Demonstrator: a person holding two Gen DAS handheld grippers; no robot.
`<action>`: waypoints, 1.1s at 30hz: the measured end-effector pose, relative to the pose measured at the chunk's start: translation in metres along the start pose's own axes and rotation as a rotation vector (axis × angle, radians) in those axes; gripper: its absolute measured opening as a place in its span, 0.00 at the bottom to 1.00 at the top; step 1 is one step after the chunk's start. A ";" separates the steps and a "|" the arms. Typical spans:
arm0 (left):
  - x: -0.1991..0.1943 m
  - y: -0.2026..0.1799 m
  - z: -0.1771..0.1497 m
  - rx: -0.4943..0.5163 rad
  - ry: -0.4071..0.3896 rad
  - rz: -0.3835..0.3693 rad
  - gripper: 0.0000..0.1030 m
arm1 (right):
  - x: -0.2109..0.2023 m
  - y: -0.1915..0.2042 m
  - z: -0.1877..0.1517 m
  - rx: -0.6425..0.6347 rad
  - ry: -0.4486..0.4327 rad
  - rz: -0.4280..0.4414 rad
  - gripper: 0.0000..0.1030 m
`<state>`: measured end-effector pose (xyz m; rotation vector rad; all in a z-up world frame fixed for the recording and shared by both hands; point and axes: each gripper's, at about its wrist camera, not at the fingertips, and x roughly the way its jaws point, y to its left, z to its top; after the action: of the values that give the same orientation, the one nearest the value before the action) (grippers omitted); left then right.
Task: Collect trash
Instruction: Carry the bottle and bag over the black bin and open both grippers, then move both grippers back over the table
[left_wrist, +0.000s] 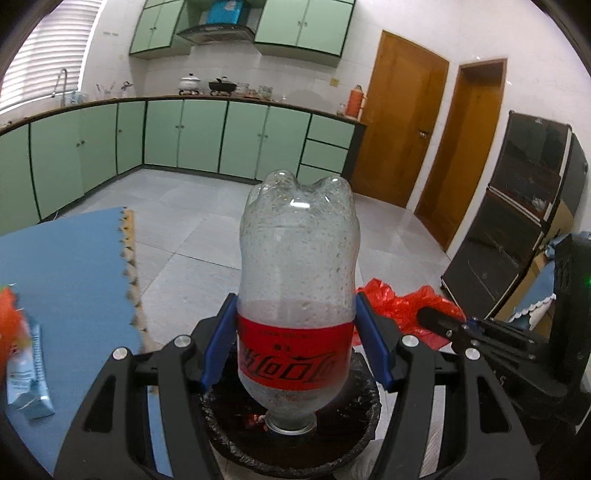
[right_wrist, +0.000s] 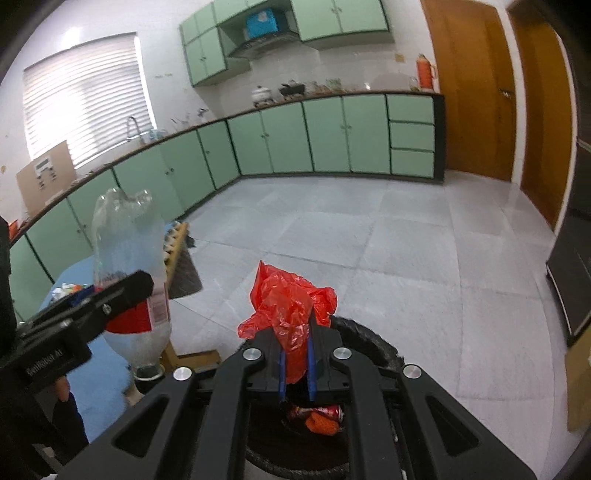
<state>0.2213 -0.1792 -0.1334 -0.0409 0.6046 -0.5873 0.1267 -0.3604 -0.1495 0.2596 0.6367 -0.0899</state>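
My left gripper (left_wrist: 295, 343) is shut on a clear plastic cola bottle (left_wrist: 295, 266) with a red label, held upside down with its open neck over the black-lined trash bin (left_wrist: 365, 413). The bottle (right_wrist: 129, 258) and the left gripper (right_wrist: 122, 291) also show at the left of the right wrist view. My right gripper (right_wrist: 295, 369) is shut on a crumpled red plastic bag (right_wrist: 291, 302), held above the bin (right_wrist: 373, 339). In the bin lie a red can (right_wrist: 325, 410) and an orange scrap (right_wrist: 321, 424). The red bag (left_wrist: 399, 306) and right gripper (left_wrist: 439, 319) appear at the right of the left wrist view.
A blue foam mat (left_wrist: 70, 266) lies to the left, with a light blue wrapper (left_wrist: 29, 373) and orange litter (left_wrist: 9, 314) on it. Grey tiled floor (right_wrist: 369, 240) stretches toward green cabinets (left_wrist: 184, 136). A dark cabinet (left_wrist: 517, 214) stands at the right, wooden doors (left_wrist: 399, 118) behind.
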 end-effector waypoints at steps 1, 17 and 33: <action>0.006 -0.001 -0.002 0.009 0.005 -0.001 0.59 | 0.003 -0.005 -0.003 0.010 0.007 -0.004 0.08; 0.062 0.001 -0.019 0.033 0.147 -0.018 0.60 | 0.033 -0.014 -0.016 0.043 0.077 -0.031 0.12; 0.045 0.011 -0.009 0.022 0.103 -0.013 0.72 | 0.027 -0.011 -0.017 0.036 0.067 -0.069 0.73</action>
<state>0.2517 -0.1928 -0.1666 0.0066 0.6981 -0.6110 0.1365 -0.3666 -0.1807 0.2768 0.7111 -0.1596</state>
